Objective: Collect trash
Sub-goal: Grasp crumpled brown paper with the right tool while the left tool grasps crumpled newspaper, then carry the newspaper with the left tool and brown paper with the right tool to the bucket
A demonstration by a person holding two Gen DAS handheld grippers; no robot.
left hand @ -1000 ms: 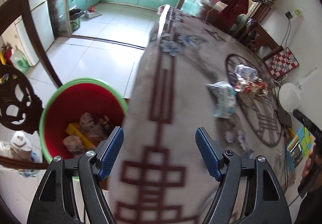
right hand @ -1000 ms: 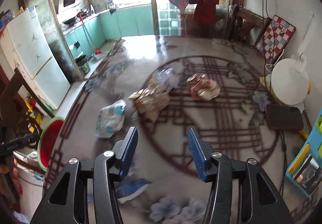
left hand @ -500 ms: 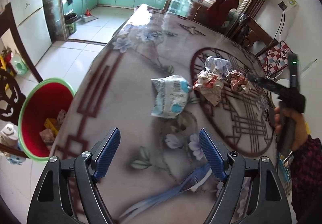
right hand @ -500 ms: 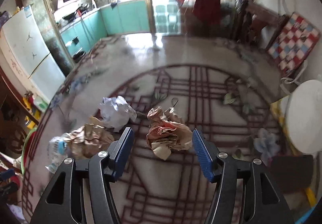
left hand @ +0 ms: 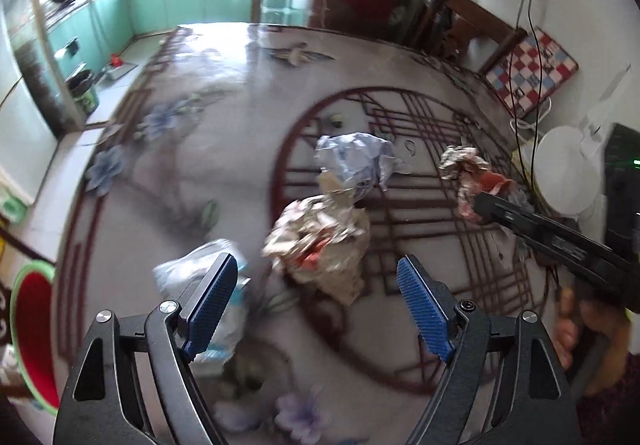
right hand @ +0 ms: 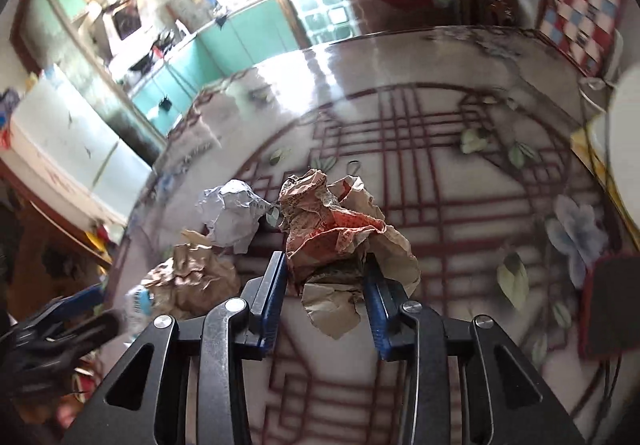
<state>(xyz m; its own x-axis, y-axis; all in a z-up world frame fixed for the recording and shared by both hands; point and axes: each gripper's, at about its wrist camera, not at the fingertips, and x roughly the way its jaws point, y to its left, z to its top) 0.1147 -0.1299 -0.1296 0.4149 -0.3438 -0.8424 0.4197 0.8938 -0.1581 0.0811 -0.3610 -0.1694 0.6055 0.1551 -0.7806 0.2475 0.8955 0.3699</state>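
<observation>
My right gripper [right hand: 326, 277] is shut on a crumpled red-and-brown paper wad [right hand: 340, 233] on the patterned table [right hand: 460, 165]; the same wad shows in the left wrist view [left hand: 466, 175] at the tip of the right gripper. My left gripper [left hand: 316, 297] is open, with a brown crumpled wad [left hand: 320, 245] just ahead between its fingers. A white crumpled paper [left hand: 354, 161] lies behind that, and a clear plastic wrapper [left hand: 200, 277] lies by the left finger. In the right wrist view the white paper [right hand: 232, 215] and brown wad [right hand: 192, 277] sit to the left.
A red bin with a green rim [left hand: 30, 333] stands on the floor beyond the table's left edge. A white round appliance [left hand: 568, 169] with cables and a checkered cushion [left hand: 532, 69] sit at the right side. A dark flat item [right hand: 608, 309] lies at the table's right.
My right gripper moved forward and closed on the red-and-brown wad. My left gripper swung right from the bin and table edge and now faces the pile of trash.
</observation>
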